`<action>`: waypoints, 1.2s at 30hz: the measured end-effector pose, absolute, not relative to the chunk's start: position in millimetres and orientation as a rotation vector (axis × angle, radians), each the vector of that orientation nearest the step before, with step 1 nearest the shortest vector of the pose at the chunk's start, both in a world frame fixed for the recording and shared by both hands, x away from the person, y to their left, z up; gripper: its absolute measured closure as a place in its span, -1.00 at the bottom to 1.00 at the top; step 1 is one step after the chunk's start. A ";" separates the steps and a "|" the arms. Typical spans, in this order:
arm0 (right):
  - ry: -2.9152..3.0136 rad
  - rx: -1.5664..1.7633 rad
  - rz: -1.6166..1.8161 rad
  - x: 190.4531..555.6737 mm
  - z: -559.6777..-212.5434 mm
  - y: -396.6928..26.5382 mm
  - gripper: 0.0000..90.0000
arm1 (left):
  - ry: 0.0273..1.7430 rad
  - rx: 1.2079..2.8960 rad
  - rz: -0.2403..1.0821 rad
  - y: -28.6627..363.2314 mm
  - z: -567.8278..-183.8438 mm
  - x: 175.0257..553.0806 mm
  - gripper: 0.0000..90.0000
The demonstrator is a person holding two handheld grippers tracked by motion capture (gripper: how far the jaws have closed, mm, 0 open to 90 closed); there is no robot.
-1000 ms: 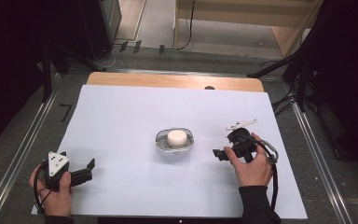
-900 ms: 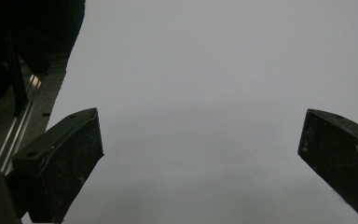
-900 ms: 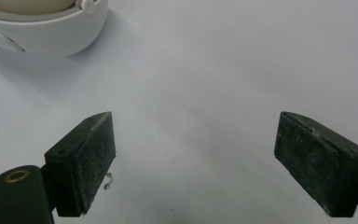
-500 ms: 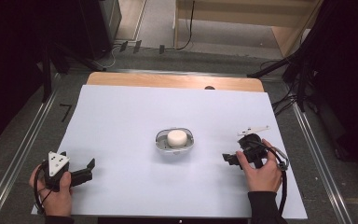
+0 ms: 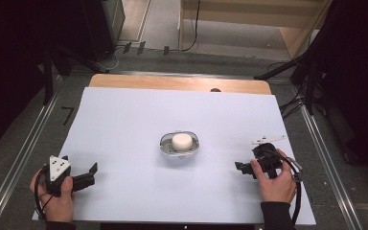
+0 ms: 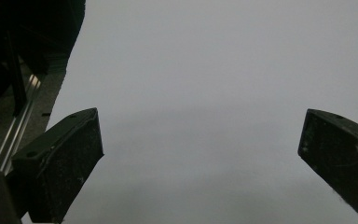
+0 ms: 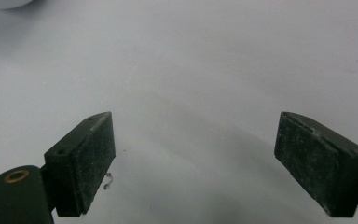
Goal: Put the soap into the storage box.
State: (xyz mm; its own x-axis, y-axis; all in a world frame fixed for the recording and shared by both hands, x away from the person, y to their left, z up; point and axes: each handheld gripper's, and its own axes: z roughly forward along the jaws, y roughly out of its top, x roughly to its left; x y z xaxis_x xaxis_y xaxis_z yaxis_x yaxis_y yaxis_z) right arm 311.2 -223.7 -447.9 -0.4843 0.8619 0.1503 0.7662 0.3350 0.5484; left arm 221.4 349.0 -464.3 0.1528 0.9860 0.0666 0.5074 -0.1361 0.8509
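Observation:
A small shiny metal dish (image 5: 164, 144) sits at the middle of the white sheet (image 5: 134, 120), with a white round puck (image 5: 181, 142) inside it. My left gripper (image 5: 90, 173) rests low at the sheet's near left corner, a grey three-cornered plate on top. Its jaws stand open over bare sheet (image 6: 199, 128). My right gripper (image 5: 242, 167) is at the near right, pointing left toward the middle, well short of the dish. It is open with nothing between its jaws (image 7: 193, 128). A pale curved edge (image 7: 4, 3), likely the dish, shows at the top left of the right gripper view.
The sheet covers a wooden tabletop (image 5: 172, 82) framed by metal rails (image 5: 24, 153). A metal rail (image 6: 14, 135) runs past the sheet's edge in the left gripper view. Cables and dark stands (image 5: 316, 72) lie beyond the far and right sides.
My right hand has drawn back from beside the dish toward the near right of the sheet and dropped lower. The left hand has stayed put. Both sets of jaws keep the same width.

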 end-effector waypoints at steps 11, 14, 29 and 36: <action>2.384 1.532 0.884 298.9 -452.5 -241.2 -0.71 | 1.437 1.739 0.878 349.1 -464.3 221.5 -1.00; 2.375 1.538 0.881 294.6 -454.8 -248.0 -0.71 | 1.437 1.738 0.878 349.1 -464.4 221.5 -1.00; 2.324 1.563 0.915 279.0 -460.4 -273.8 -0.73 | 1.438 1.738 0.878 349.1 -464.4 221.5 -1.00; 2.283 1.588 0.918 270.2 -464.6 -289.9 -0.74 | 1.438 1.736 0.878 349.1 -464.4 221.5 -1.00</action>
